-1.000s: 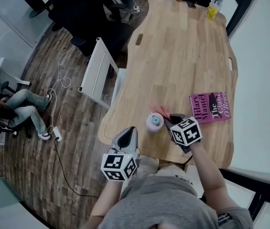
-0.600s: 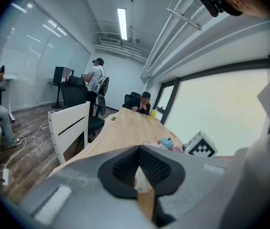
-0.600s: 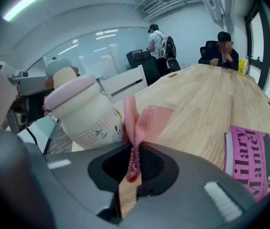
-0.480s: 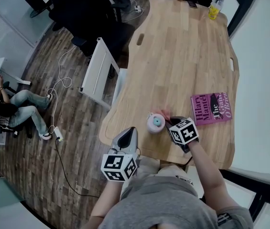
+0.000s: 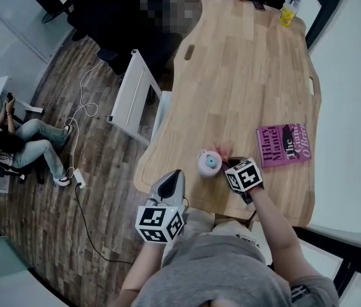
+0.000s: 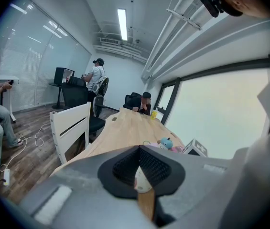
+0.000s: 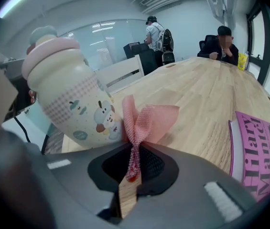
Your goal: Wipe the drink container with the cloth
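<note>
Your right gripper [image 5: 224, 158] holds the cloth [image 5: 222, 150] at the drink container [image 5: 209, 163], near the table's [image 5: 244, 75] front edge.

Head view: the container stands upright with a pink book [image 5: 284, 144] to its right; your left gripper [image 5: 174, 174] hangs off the table edge, well apart. Left gripper view: the left gripper [image 6: 138, 150] has its jaws together on nothing. Right gripper view: the right gripper [image 7: 134, 152] pinches the pink mesh cloth [image 7: 145, 120] tight, its fold against the lower side of the container [image 7: 70, 99], probably touching (the lens distorts here). Wiping looks barely begun, and most of the surface is yet to be covered.
</note>
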A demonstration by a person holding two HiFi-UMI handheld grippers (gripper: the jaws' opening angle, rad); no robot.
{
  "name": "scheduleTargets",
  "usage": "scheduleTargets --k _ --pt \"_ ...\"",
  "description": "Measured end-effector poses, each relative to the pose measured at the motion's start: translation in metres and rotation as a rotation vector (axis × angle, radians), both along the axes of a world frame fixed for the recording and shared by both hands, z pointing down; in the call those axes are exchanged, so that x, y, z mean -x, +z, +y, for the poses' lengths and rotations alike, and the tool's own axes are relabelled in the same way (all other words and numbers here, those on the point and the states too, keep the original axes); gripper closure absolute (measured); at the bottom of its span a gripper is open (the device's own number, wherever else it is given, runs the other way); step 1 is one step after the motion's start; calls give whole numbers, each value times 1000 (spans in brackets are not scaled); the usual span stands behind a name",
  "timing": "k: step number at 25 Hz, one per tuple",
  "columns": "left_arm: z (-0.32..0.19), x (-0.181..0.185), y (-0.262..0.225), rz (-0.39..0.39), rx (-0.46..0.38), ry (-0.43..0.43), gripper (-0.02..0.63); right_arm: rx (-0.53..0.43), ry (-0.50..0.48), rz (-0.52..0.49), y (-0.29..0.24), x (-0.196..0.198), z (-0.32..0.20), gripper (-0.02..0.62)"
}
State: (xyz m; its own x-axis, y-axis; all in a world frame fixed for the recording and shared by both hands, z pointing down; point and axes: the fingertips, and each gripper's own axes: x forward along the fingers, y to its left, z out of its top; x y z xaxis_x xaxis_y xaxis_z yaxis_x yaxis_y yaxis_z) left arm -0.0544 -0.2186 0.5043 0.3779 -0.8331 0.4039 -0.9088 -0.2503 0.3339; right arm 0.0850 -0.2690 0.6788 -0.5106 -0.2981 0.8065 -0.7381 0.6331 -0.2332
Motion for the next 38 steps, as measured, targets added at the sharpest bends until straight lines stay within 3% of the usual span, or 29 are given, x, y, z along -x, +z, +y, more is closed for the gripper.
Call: scheduleTargets --k 14,26,38 --pt "12 -3 -8 0 -25 10 603 -86 69 -2 -19 -12 4 571" --pt "30 -10 -22 5 -64 13 603 -265 170 -96 -100 -31 9 571" --pt "48 -19 -28 9 -88 27 603 -399 182 -193 -175 -33 29 571"
